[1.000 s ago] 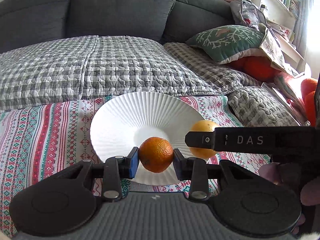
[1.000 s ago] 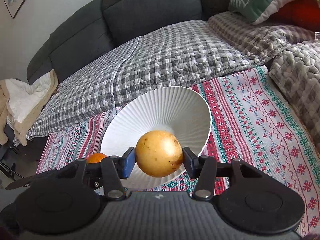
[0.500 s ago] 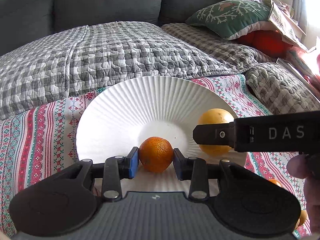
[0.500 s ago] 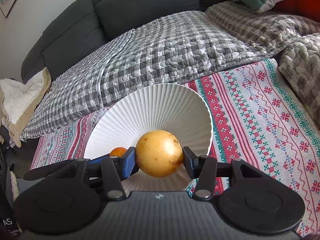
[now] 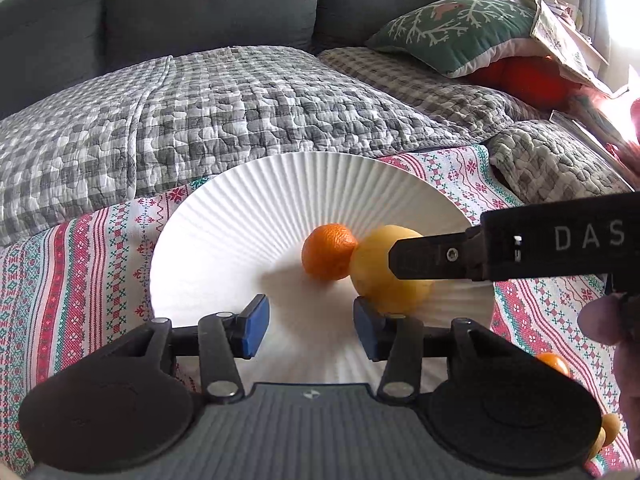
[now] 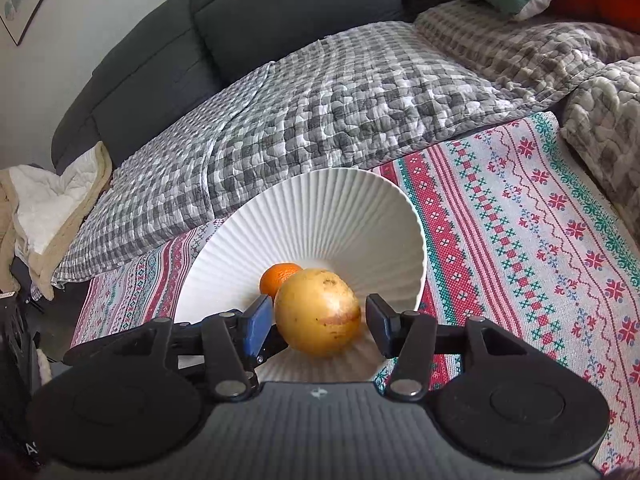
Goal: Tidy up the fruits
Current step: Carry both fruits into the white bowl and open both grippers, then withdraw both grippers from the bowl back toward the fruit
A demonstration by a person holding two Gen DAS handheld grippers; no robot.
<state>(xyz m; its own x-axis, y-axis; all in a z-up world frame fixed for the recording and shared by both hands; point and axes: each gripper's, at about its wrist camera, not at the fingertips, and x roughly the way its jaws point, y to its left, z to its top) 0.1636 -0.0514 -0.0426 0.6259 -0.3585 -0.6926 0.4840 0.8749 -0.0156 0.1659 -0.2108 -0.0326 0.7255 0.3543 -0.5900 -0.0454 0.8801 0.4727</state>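
Note:
A white ribbed bowl (image 5: 248,216) sits on the patterned cloth; it also shows in the right wrist view (image 6: 340,208). An orange tangerine (image 5: 328,251) lies in the bowl, touching a yellow fruit (image 5: 384,276). My left gripper (image 5: 310,326) is open and empty, just in front of the tangerine. My right gripper (image 6: 320,320) is open, its jaws standing a little apart from the yellow fruit (image 6: 318,312), which rests in the bowl with the tangerine (image 6: 278,276) behind it. The right gripper's finger (image 5: 436,258) reaches in from the right in the left wrist view.
A grey checked quilt (image 5: 200,104) and dark sofa back (image 5: 216,4) lie behind the bowl. A green pillow (image 5: 452,32) is at the back right. Small orange fruits (image 5: 554,362) lie on the cloth (image 6: 520,240) at the right.
My left gripper opened and let the tangerine go into the bowl, then drew back. My right gripper opened and the yellow fruit now rests in the bowl beside the tangerine.

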